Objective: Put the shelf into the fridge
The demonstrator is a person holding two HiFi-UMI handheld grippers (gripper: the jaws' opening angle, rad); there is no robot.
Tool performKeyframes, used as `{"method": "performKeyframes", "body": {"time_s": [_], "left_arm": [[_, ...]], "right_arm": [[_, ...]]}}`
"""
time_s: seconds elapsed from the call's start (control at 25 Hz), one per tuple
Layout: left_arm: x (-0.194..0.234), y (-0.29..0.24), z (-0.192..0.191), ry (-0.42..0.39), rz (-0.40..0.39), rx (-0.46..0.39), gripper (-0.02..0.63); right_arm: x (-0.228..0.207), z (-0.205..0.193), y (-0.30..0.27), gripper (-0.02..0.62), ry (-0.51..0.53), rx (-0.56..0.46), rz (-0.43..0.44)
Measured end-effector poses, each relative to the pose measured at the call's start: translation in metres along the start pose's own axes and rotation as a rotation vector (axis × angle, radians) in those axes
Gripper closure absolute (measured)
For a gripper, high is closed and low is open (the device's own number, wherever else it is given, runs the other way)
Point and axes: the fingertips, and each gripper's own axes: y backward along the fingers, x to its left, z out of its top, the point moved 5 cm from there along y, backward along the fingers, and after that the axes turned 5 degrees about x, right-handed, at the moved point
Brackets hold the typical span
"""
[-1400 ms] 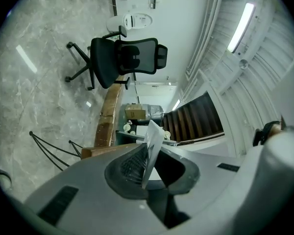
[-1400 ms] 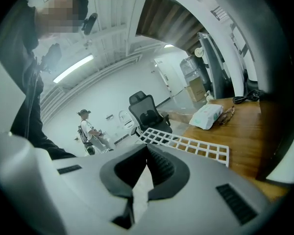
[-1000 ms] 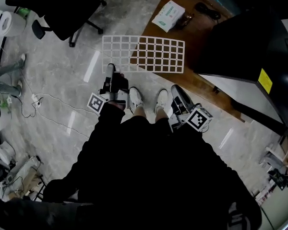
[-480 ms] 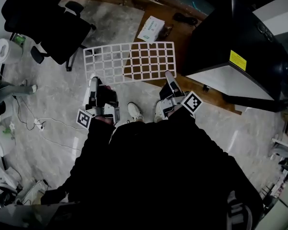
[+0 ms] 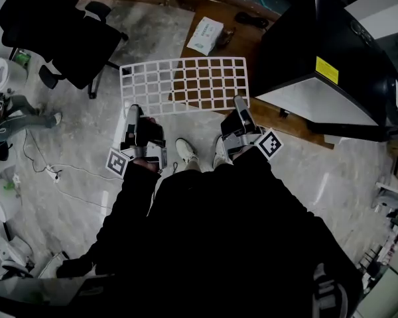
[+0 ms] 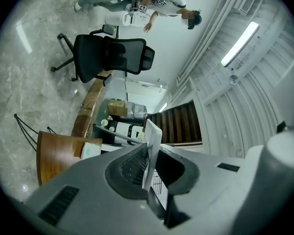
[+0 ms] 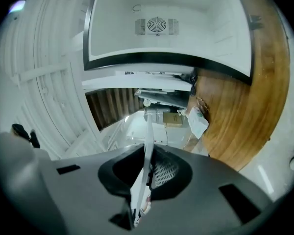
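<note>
Two grips, one per near corner: left tool (image 5: 134, 113) is clamped on the shelf (image 5: 186, 85) at its near-left edge, right tool (image 5: 239, 103) on the near-right edge. Right tool's jaws have just been closing, w/ the white rim between them & the pads pinching it. Left tool view shows the same, rim nipped thin btw the pads.

Shelf = white wire grid, held roughly flat in the air ahead of the person's shoes (image 5: 186, 152), over the floor (image 5: 106, 131) & partly over the wooden surface (image 5: 242, 45). It seems to touch nothing but the tools. Not in the fridge (image 5: 292, 45) yet. That sits off to the right, black outside. Right tool view looks into its white cavity w/ a fan grille (image 7: 157, 26) at the back, so the door seems open.

Why this hold, prob.: wide-apart grips stop a light grid twisting, & gripping the near edge leaves the far edge free to lead into the cavity. Next, I'd guess: swing right, line up w/ whatever ledges the cavity has, slide in level. Risk: thin rim slipping if one side dips.
</note>
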Motion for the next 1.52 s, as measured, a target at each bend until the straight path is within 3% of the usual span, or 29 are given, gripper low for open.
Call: {"method": "performKeyframes", "body": {"time_s": [0.36, 0.72, 1.12, 1.52], "left_arm": [[-0.008, 0.016, -0.047, -0.028, 0.000, 0.084, 0.569], [-0.020, 0.037, -0.129, -0.058, -0.002, 0.121, 0.571], [-0.011, 0.057, -0.248, -0.082, 0.013, 0.206, 0.572], [0.001, 0.051, -0.369, -0.100, 0.040, 0.345, 0.574]], "right_arm": [[0.009, 0.013, 0.069, 0.563, -0.026, -0.070, 0.015], [0.019, 0.057, 0.148, 0.565, -0.026, -0.101, 0.051], [0.015, 0.123, 0.261, 0.565, -0.010, -0.172, 0.053], [0.010, 0.198, 0.366, 0.565, 0.001, -0.303, 0.016]]}}
